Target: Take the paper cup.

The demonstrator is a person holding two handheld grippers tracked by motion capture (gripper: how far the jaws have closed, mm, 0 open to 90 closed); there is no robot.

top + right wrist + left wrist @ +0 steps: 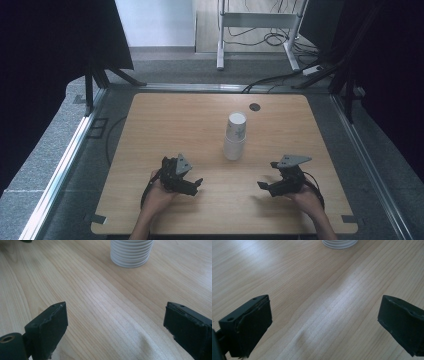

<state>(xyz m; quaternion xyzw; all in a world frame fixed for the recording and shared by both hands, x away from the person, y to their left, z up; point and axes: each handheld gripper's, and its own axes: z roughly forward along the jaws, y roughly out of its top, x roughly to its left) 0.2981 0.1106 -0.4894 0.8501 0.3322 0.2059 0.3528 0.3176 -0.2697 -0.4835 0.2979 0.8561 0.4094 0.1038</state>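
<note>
In the left gripper view the stack of paper cups (340, 243) is cut off at the top edge, so just its ribbed white base shows; the right gripper view cuts off everything above the lowest rims (131, 253). How many cups are nested cannot be counted exactly. In the high view the stack (235, 136) stands upright near the middle of the wooden table (165, 115), inverted, with flat bottoms up and a faint coloured print on the upper cup that is too small to read. There is one stack, and one small dark round disc (255, 106) lies on the table beyond it, toward the far edge; what it is cannot be made out.

Two grippers rest at the near side, one in each hand. The left gripper (196, 185) lies near and left of the stack, released, its jaws wide apart over bare wood. The right gripper (265, 177) lies near and right of the stack, likewise released and holding nothing. Both are well apart from the cups.
</note>
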